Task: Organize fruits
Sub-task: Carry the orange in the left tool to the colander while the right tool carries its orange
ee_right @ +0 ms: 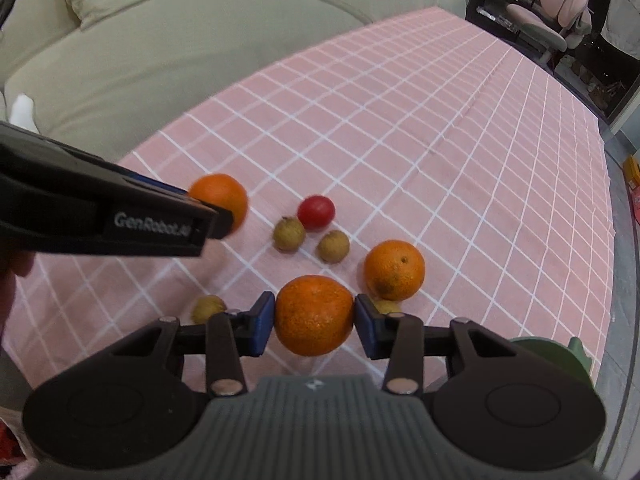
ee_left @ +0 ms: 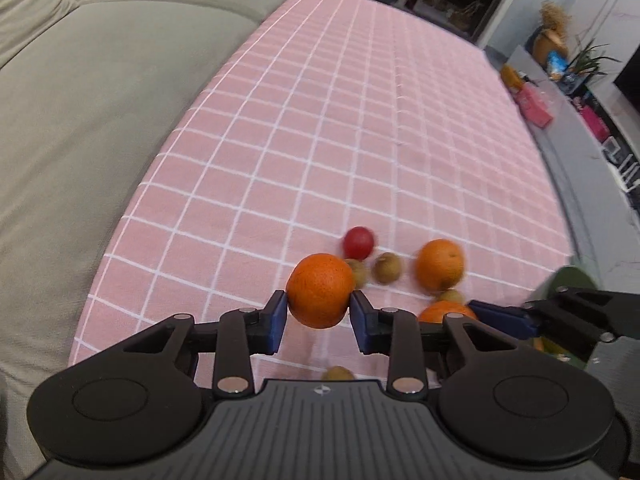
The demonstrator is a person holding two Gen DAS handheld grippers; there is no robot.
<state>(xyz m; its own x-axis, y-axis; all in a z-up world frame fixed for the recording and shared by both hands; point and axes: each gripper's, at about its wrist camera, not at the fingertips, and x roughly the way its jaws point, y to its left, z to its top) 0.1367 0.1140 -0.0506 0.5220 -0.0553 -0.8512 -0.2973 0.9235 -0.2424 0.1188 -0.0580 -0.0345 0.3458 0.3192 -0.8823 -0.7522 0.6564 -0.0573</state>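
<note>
Desk (ee_right: 460, 128) under a pink cloth with a white grid (ee_left: 340, 120), cloth reaching the edges; a faint crease runs along it.

Lying on the cloth, clustered at the near end:
- one orange (ee_right: 394, 270), resting free
- red round fruit (ee_right: 316, 212), behind the brown ones
- two small brown fruits (ee_right: 289, 233) and (ee_right: 333, 245), side by side, the left one just beside the red fruit
- another small brown fruit (ee_right: 208, 308) nearer, to the left
- one more, half hidden, just beside the orange (ee_right: 386, 306)

Far end bare.
</note>
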